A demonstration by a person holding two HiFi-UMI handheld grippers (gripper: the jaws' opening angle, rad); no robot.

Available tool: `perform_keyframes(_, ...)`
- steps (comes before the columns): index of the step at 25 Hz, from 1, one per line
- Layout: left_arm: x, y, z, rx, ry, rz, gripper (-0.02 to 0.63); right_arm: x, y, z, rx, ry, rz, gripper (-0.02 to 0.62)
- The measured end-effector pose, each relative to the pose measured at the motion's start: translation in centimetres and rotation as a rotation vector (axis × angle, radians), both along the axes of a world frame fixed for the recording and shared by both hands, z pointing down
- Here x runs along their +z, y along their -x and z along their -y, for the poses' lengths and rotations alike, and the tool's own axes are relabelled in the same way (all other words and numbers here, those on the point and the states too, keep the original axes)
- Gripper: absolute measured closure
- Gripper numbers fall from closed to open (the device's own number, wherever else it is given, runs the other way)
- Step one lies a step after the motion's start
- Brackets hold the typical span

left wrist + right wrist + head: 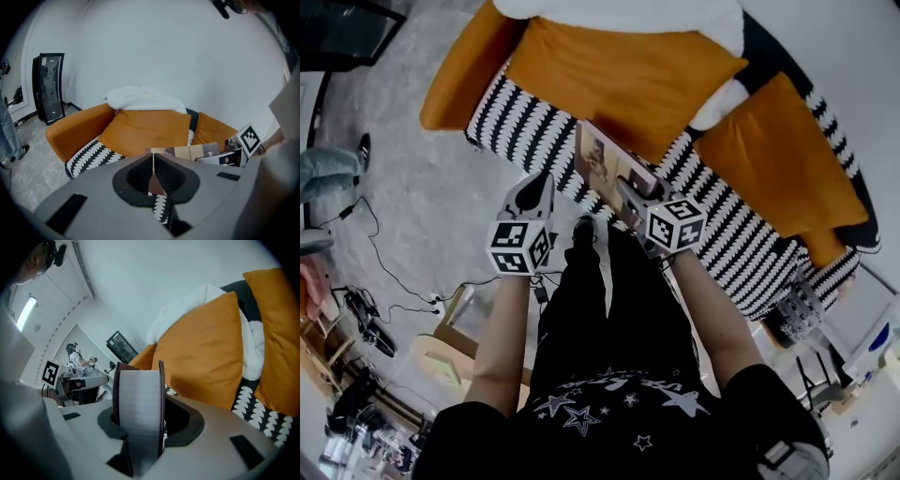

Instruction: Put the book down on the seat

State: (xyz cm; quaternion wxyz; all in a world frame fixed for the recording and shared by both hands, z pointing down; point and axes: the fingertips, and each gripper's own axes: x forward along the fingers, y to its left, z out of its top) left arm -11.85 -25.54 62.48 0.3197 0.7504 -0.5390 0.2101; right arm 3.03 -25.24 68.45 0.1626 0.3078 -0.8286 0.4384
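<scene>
Overhead, the right claw (630, 192) clamps a rectangular book (600, 155) over the sofa seat (525, 122), whose black-and-white patterned cover lies beside smooth orange cushions (619, 75). Left gripper view: the left claw (153, 163) is pressed together, empty. Right gripper view: a pale page block sits between dark covers, its lower end hidden.

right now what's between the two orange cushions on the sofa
A white blanket fills the gap between the cushion behind the book and the other cushion, seen in head view.

Two tools (536, 185) (628, 190), one book (602, 161), two orange cushions (623, 80) (778, 155), one white blanket (628, 9), one striped seat (525, 122).
</scene>
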Motion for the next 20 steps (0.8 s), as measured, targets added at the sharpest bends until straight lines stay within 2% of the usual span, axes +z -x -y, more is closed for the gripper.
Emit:
perform_keyframes(3,2.1,0.2,1.0,0.001,0.013,0.000,0.591,2.1,0.9,0.7,-0.020,-0.004,0.011,0.440)
perform_keyframes(7,3.2,-0.4,2.1,0.015,0.026,-0.007,0.591,2.8,1.5,1.5,-0.027,-0.016,0.078,0.440)
perform_keyframes(11,4.7,-0.1,3.0,0.024,0.051,-0.011,0.591,4.6,2.0,2.7,-0.035,-0.025,0.066,0.440)
perform_keyframes(15,6.0,-1.5,3.4,0.047,0.067,-0.004,0.591,5.2,0.5,3.3,-0.016,-0.014,0.101,0.440)
perform_keyframes(20,6.2,-3.8,4.0,0.071,0.069,-0.007,0.591,6.2,-2.3,3.1,-0.038,-0.014,0.032,0.440)
